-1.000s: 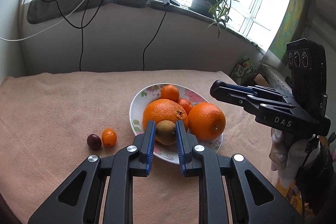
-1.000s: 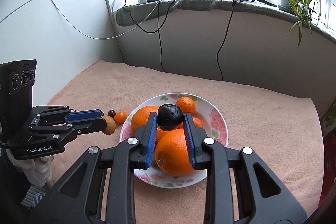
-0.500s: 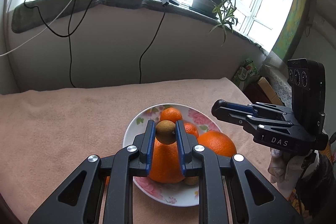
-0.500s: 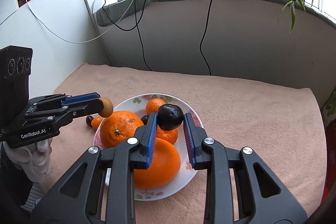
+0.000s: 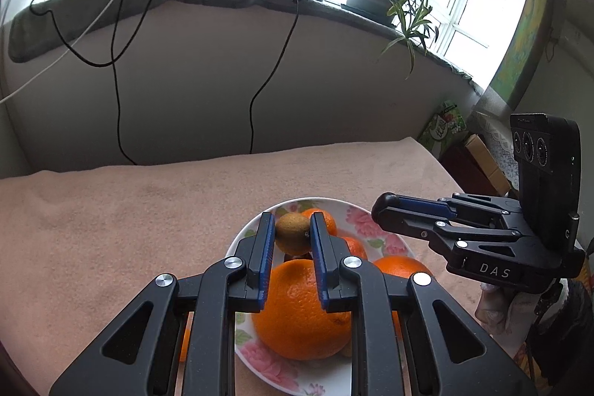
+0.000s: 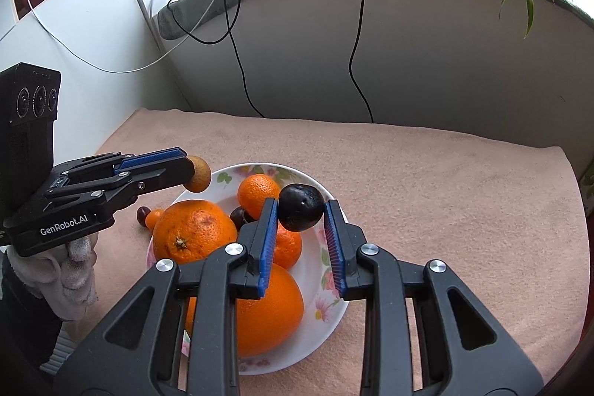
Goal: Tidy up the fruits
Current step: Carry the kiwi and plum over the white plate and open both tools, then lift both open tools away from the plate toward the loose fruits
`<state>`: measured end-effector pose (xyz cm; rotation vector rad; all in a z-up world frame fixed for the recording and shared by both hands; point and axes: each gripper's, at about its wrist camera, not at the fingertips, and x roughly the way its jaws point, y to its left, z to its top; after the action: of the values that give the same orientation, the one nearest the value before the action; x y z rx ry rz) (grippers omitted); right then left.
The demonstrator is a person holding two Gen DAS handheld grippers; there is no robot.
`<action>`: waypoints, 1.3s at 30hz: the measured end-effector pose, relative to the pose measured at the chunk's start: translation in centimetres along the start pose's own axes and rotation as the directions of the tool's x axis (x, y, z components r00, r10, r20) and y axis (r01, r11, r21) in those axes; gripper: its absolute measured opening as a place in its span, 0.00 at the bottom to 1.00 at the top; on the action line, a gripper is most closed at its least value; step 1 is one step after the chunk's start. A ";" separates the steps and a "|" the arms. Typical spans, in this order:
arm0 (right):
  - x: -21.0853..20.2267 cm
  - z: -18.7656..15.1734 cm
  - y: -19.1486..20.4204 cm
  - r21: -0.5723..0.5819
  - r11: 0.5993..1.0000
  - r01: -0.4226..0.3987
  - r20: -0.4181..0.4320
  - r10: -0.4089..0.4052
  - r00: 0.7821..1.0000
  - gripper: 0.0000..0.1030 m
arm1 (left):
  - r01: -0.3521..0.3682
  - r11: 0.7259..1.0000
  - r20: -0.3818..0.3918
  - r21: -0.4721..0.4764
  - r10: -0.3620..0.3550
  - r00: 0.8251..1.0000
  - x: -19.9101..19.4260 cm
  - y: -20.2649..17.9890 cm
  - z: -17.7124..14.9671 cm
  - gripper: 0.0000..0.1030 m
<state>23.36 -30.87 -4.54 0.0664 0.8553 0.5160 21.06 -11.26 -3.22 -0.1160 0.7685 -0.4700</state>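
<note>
Left tongs [image 5: 292, 234] clamped on brown kiwi [image 5: 293, 235], held above floral plate [image 5: 375, 229], its 10 o'clock rim. Right tongs [image 6: 301, 212] clamped on dark plum [image 6: 300, 212], over plate centre. Big oranges [image 6: 193, 232] and mandarins [image 6: 258, 190] lie beneath on plate. Small cherry [image 6: 143, 215] and kumquat [image 6: 153, 217] on tabletop [image 6: 445, 180] at plate's 9 o'clock.

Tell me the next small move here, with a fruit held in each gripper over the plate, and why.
Probably lower the right gripper and release the dark plum into the bare right side of the floral plate. The plum is already over the plate, while the oranges crowd its left. The left gripper holds a kiwi and can follow.
</note>
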 end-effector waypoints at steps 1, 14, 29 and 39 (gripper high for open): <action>-0.1 0.0 0.0 0.003 1.000 0.000 0.003 0.000 1.000 0.26 | 0.001 1.000 0.000 -0.001 -0.001 1.000 0.0 -0.1 0.0 0.17; -1.6 -0.1 0.3 0.003 1.000 -0.004 0.031 0.004 1.000 0.53 | -0.001 1.000 0.011 0.002 0.001 1.000 -0.6 -0.4 0.2 0.27; -2.6 -0.3 0.8 0.006 1.000 0.014 0.043 -0.015 0.999 0.78 | -0.020 1.000 0.029 0.009 0.020 0.999 -1.4 -0.8 0.2 0.69; -3.2 -0.8 0.5 0.053 0.999 0.000 0.050 -0.003 0.999 0.82 | -0.061 0.998 0.027 0.011 0.061 0.998 -2.0 -1.1 0.0 0.78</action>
<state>20.78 -32.01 -2.70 0.1266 0.8200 0.4884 19.35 -11.34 -1.65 -0.0873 0.7407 -0.4145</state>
